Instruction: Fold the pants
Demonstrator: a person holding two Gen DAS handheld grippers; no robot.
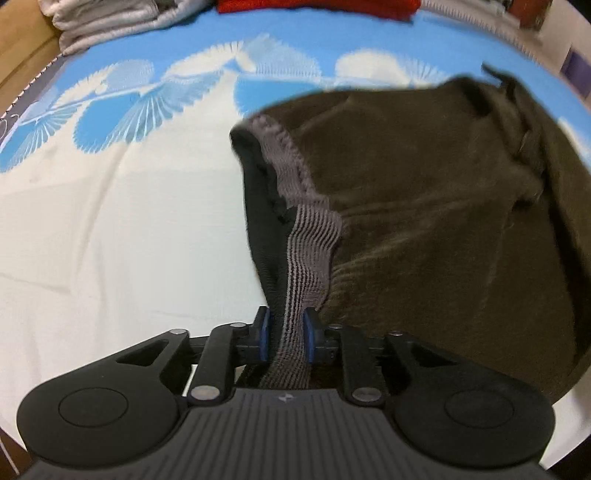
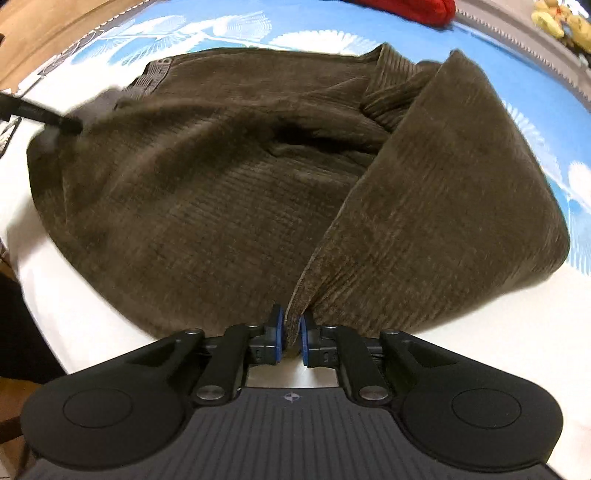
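Left wrist view: the left tongs (image 1: 286,332) are clamped on the grey ribbed waistband (image 1: 308,251) of the brown corduroy pants (image 1: 424,221). The band runs up from between the blue pads (image 1: 263,332) at lower centre, then curves toward the upper left of the garment. The black inner lining (image 1: 258,206) shows along the band's left side. The bulk of the pants fills the right half of the frame and is blurred. It lies on a bed sheet (image 1: 110,221), white across the left and centre, with a blue and white feather-like print along the top. A stack of folded grey cloth (image 1: 103,22) sits at upper left; a red cloth (image 1: 317,7) sits at top centre.

Right wrist view: the right tongs (image 2: 291,338) are closed on a folded edge of the same pants (image 2: 207,192), the fabric pinched between the blue pads (image 2: 279,336) at lower centre. From the grip, one fold rises to the upper right of the frame, while the main body spreads across the centre and left. The waistband (image 2: 155,74) appears at upper left. The left tongs (image 2: 70,125) enter from the left edge and meet the garment there; this area is blurred. The white sheet (image 2: 92,314) shows below the pants at lower left and lower right. A red cloth (image 2: 410,11) lies at top right of centre, and yellow objects (image 2: 557,22), too small to identify, sit in the upper right corner.
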